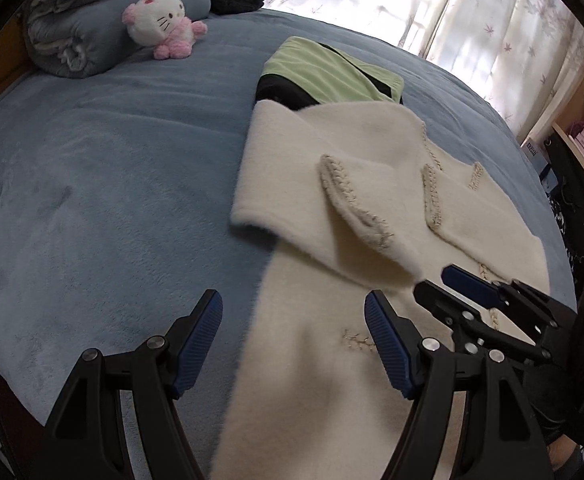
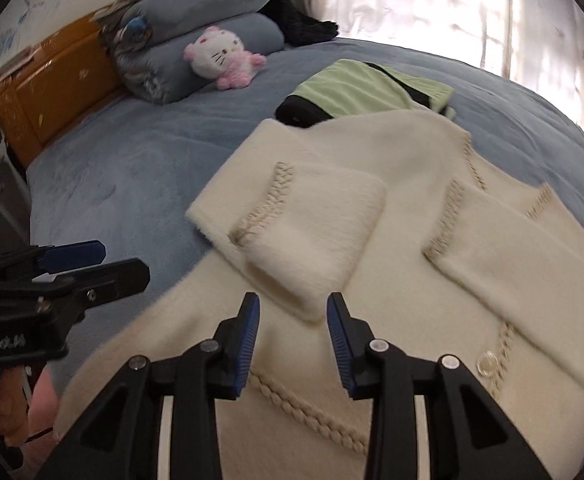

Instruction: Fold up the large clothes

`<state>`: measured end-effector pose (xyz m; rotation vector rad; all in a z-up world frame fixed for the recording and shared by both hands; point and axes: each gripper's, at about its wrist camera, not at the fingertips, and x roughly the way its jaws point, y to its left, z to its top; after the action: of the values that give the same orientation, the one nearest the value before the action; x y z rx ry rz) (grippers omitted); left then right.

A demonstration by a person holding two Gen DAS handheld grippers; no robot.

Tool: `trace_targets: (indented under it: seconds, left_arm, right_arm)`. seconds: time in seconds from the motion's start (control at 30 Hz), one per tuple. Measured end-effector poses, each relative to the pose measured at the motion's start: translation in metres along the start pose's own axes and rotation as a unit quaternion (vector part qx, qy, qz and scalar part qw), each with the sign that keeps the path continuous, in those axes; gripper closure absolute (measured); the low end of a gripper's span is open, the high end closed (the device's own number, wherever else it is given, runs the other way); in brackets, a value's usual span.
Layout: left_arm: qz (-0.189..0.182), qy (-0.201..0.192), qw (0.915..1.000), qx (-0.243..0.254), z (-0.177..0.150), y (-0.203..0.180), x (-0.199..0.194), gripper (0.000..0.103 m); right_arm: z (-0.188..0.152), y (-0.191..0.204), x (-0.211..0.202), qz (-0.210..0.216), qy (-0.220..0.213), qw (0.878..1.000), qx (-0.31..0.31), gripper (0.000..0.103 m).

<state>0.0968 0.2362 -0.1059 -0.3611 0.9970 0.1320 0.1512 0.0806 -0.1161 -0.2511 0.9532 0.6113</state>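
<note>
On the blue bedcover lies a cream fleece coat, spread flat with its front upward. Its long axis runs from the near edge of the bed, beneath both grippers, away toward the curtained window; the shoulder end points to the far side, the hem end toward the cameras. Both sleeves are folded inward across the chest: one sleeve lies diagonally with its braid-trimmed cuff toward the left in the right wrist view, the other sleeve crosses from the right side. Braided stitching and a pale button mark the front closure along the long axis.

Left gripper: jaws stand wide apart, nothing between the pads; it hangs above the coat's left edge, one finger over bedcover, the other over fleece. Right gripper: jaws parted with a narrower gap, empty, above the lower body of the coat, just short of the folded cuff. Neither pair of pads presses on fabric.

Beyond the coat's far end, touching it, sits a folded green and black garment. Near the headboard are rolled blue blankets and a pink and white plush cat.
</note>
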Motion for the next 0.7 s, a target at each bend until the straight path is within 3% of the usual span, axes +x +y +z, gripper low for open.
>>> trace_targets:
  seconds: [0.23, 0.3, 0.33, 0.37, 0.4, 0.57, 0.7]
  left_arm:
    - [-0.002, 0.007, 0.9999, -0.016, -0.004, 0.023, 0.007, 0.031]
    - [-0.004, 0.008, 0.9997, -0.021, -0.005, 0.029, 0.008, 0.031]
    - [-0.005, 0.008, 0.9997, -0.023, -0.005, 0.031, 0.008, 0.031]
    - [-0.006, 0.007, 0.9996, -0.025, -0.006, 0.033, 0.007, 0.031]
    - [-0.007, 0.006, 0.9996, -0.027, -0.006, 0.034, 0.007, 0.031]
    - [-0.008, 0.001, 0.9996, -0.027, -0.008, 0.036, 0.005, 0.031]
    - [-0.013, 0.001, 0.9997, -0.022, -0.011, 0.033, 0.003, 0.031]
  right_arm:
    - [0.017, 0.029, 0.034, -0.06, 0.026, 0.995, -0.072, 0.068]
    - [0.023, 0.03, 0.037, -0.058, 0.028, 0.995, -0.078, 0.07]
    - [0.027, 0.03, 0.036, -0.054, 0.02, 0.995, -0.08, 0.075]
    - [0.032, 0.029, 0.033, -0.054, 0.01, 0.995, -0.082, 0.094]
    - [0.036, 0.028, 0.029, -0.06, 0.005, 0.995, -0.081, 0.096]
    - [0.062, -0.011, -0.025, -0.091, -0.075, 0.993, -0.013, 0.097]
    - [0.05, -0.069, -0.071, -0.116, -0.113, 0.984, 0.078, 0.103]
